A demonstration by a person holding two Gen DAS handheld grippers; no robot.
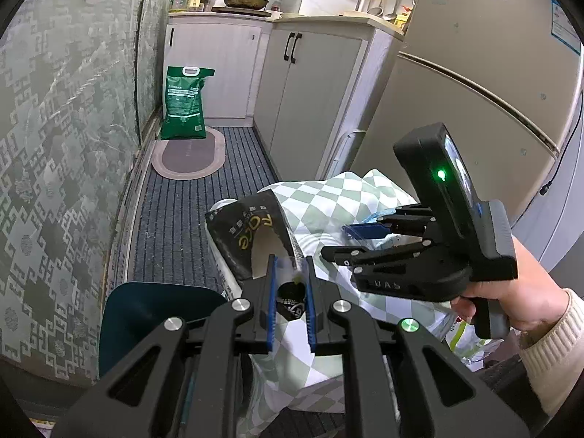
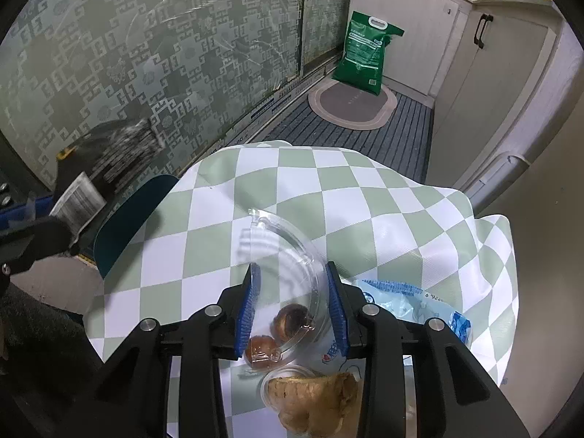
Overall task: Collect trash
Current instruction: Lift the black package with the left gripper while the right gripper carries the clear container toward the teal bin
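Left claw (image 1: 290, 284) clamped on black wrapper (image 1: 248, 233), lifted over worktop's left edge. Right claw (image 2: 292, 306) apart, blue pads flanking clear plastic clamshell (image 2: 288, 266) without pressing; two brown fruits (image 2: 292, 319) inside. Worktop under green-and-white check cloth (image 2: 292, 182). Nearer camera than clamshell: one ginger root (image 2: 314, 401); right of it, one blue-white packet (image 2: 412, 303). Beyond worktop: striped floor mat (image 2: 401, 135), one oval rug (image 2: 352, 104), one green sack (image 2: 367, 54) against white cabinets (image 2: 412, 36). One fridge (image 1: 474, 91) right.
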